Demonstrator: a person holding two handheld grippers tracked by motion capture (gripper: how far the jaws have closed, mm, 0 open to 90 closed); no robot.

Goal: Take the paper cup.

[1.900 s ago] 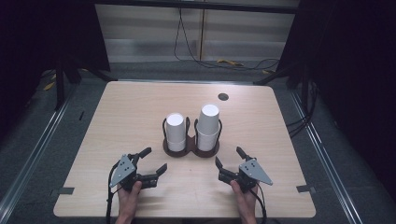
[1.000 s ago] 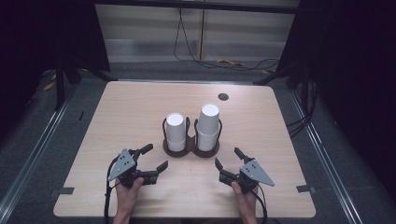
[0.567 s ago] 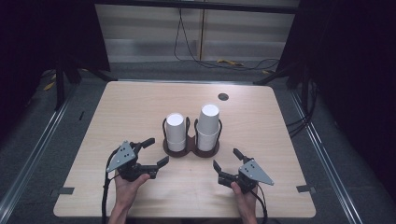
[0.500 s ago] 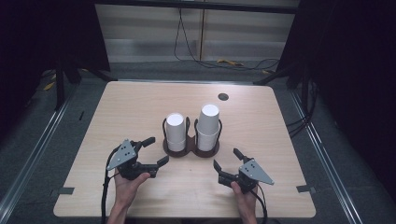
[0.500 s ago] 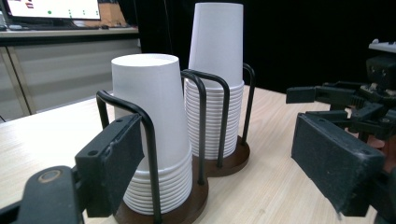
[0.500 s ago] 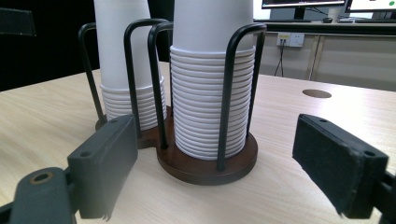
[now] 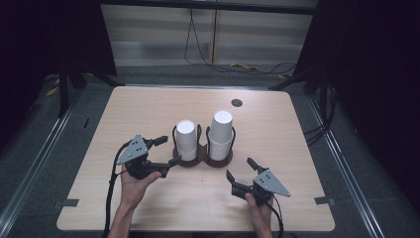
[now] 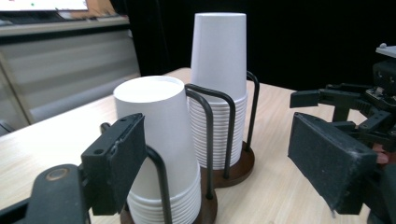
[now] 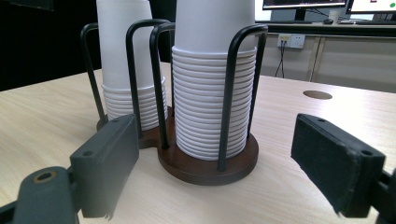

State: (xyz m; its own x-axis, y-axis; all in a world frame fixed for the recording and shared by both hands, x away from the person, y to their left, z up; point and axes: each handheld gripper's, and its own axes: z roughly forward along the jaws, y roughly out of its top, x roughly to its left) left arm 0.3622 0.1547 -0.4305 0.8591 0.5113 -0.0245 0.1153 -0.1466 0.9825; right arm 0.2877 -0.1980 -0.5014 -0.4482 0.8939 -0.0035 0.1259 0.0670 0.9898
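the left gripper [image 7: 165, 151] has moved forward and up off the table [image 7: 124, 109] since a moment ago, jaws spread wide, grasping nothing; the shorter cup stack [image 7: 186, 140] now sits just ahead of it, between the jaw lines, so a cup pick looks about to begin. the right gripper [image 7: 240, 174] has barely shifted, also released and empty, with the taller cup stack [image 7: 221, 134] ahead and apart. both stacks stand in the wire holder [image 7: 202, 157].

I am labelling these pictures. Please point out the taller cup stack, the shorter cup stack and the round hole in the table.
taller cup stack [image 7: 222, 128]: high view, its side
shorter cup stack [image 7: 185, 136]: high view, its side
round hole [image 7: 236, 102]: high view, its middle
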